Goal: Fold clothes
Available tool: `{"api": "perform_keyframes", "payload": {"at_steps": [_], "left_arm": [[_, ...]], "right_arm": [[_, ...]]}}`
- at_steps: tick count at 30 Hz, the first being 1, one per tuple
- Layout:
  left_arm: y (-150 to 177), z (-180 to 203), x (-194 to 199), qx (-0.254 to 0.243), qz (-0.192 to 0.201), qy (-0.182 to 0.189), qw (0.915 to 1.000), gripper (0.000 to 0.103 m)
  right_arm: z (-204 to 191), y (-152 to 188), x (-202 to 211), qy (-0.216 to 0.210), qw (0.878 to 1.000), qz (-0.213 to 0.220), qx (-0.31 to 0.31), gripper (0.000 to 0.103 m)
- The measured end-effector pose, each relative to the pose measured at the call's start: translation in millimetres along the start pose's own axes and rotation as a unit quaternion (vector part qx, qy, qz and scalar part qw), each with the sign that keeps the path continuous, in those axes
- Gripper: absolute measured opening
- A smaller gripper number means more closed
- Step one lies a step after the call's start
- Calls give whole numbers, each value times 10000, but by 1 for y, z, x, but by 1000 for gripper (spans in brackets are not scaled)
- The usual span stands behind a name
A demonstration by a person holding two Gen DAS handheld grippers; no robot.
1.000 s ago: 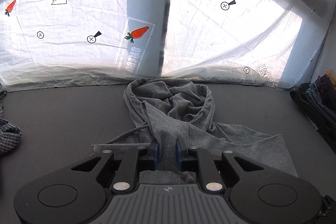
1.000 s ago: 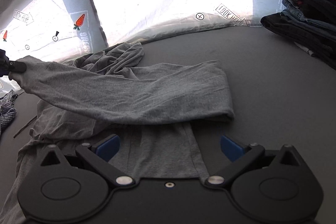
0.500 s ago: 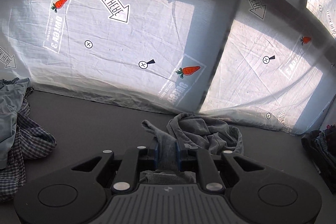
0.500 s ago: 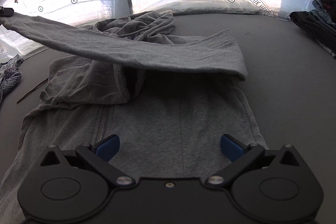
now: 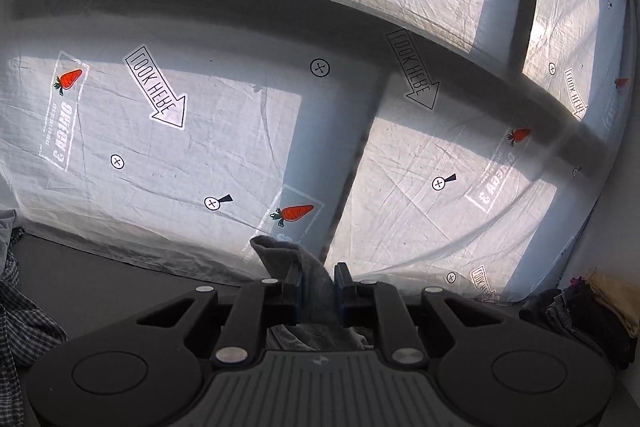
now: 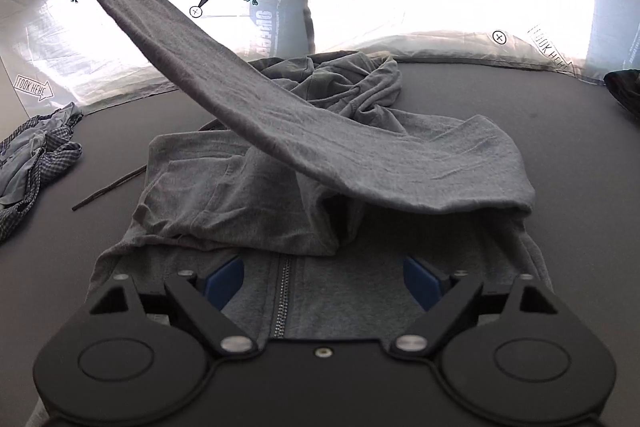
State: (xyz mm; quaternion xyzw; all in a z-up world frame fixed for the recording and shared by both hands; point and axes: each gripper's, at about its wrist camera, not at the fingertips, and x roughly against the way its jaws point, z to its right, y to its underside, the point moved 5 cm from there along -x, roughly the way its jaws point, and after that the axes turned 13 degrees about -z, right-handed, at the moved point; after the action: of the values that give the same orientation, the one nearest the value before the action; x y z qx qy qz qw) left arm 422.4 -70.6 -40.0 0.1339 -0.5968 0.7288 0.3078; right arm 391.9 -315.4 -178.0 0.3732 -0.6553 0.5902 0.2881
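Behind, white sheeting (image 5: 224, 163) reads "LOOK HERE". Left tool (image 5: 316, 287), nearly closed, pinches the grey zip hoodie's (image 6: 320, 291) sleeve aloft; right tool (image 6: 324, 279), just narrowing, gapes above its body on the dark counter (image 6: 560, 131).

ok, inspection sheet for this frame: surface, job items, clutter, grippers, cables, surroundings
Surface: dark grey mat, bare around the clothes.
Job's things: grey zip hoodie lies zipper up; its sleeve is lifted, stretched up and left.
Clutter: checked shirt in a heap at left; dark clothes pile at right; a drawstring on the mat.
Grippers: left gripper shut on the sleeve end; right gripper open above the hoodie front, jaws just been closing, not gripping.
Cables: nothing seen.
Surroundings: backlit white printed sheet.
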Motion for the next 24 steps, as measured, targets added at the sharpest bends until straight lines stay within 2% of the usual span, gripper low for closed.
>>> {"api": "perform_keyframes", "payload": {"at_steps": [4, 6, 8, 10, 17, 24], "left_arm": [[7, 0, 2, -24, -63, -134, 9999, 17], [12, -3, 2, 4, -105, -222, 9997, 17], [14, -6, 1, 83, -142, -266, 9995, 17], [16, -11, 1, 180, -175, -299, 9992, 17], [16, -16, 3, 235, -205, -371, 9988, 17], [17, -22, 2, 325, -266, -411, 9983, 17]], "right_arm": [[13, -9, -3, 23, 9990, -11, -452, 62], [19, -12, -6, -45, 9980, -54, -630, 49], [21, -14, -8, -104, 9974, -96, -700, 29], [22, -16, -11, -119, 9970, -131, -753, 18], [34, -22, -22, -39, 9933, -203, -1133, 10], [51, -26, -24, 77, 9889, -169, -1475, 10]]}}
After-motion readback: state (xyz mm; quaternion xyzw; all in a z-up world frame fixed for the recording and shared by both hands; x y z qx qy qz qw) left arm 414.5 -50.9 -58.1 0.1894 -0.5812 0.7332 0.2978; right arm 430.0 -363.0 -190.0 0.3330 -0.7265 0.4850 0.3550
